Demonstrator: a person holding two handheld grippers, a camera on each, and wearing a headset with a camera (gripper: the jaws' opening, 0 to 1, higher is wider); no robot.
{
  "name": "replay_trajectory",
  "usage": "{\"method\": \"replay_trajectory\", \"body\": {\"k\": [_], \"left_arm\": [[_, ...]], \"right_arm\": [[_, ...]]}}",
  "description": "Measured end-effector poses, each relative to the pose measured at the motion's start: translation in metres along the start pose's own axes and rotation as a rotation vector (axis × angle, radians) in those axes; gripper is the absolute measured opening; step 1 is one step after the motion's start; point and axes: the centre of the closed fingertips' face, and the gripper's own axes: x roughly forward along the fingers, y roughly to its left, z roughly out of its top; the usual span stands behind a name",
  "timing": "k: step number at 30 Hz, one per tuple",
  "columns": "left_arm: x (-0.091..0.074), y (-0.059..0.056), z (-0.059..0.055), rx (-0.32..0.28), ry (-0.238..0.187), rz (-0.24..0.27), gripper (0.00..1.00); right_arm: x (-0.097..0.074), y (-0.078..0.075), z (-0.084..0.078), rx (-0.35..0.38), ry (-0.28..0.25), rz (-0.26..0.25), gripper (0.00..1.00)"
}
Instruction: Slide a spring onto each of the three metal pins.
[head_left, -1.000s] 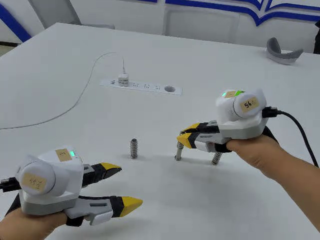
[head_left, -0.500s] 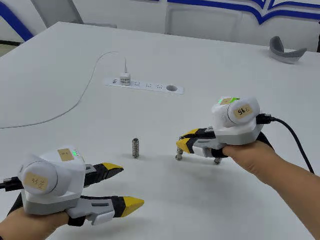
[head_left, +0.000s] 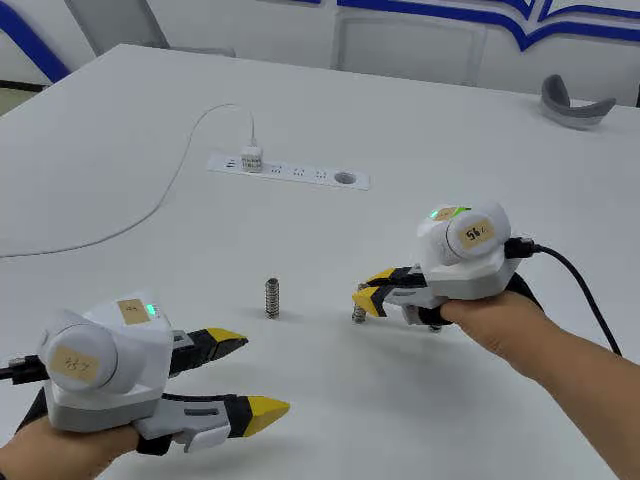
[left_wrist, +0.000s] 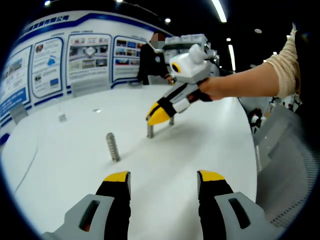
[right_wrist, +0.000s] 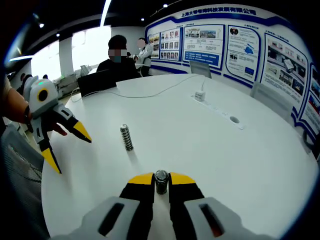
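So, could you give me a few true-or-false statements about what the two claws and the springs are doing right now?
The left claw is open and empty. True.
The right claw is closed around a spring. True.
The lone spring lies on its side. False: it stands upright.
Nothing is plugged into the power strip. False: a white plug sits in it.

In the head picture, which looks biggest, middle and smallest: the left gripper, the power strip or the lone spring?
1. Left gripper, though it's nearest the camera.
2. Power strip.
3. Lone spring.
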Motion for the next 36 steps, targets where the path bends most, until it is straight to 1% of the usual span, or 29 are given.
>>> {"method": "replay_trajectory", "body": {"k": [2, 8, 15, 25, 36], "left_arm": [[0.0, 0.0, 0.0, 0.001, -0.001, 0.001, 0.54], [-0.001, 0.001, 0.001, 0.0, -0.003, 0.004, 0.54], [0.0, 0.0, 0.002, 0.002, -0.005, 0.001, 0.55], [-0.002, 0.003, 0.003, -0.006, -0.009, 0.012, 0.56], [-0.002, 0.004, 0.004, -0.008, -0.012, 0.017, 0.59]], "right_arm": [[0.001, 0.001, -0.003, 0.006, 0.008, 0.0, 0.12], [0.001, 0.002, -0.004, 0.009, 0.012, 0.001, 0.13], [-0.003, 0.004, -0.008, 0.006, 0.016, -0.002, 0.16], [-0.022, 0.004, -0.016, 0.024, 0.0, -0.02, 0.2], [-0.041, 0.016, -0.027, 0.007, -0.008, -0.022, 0.24]]}}
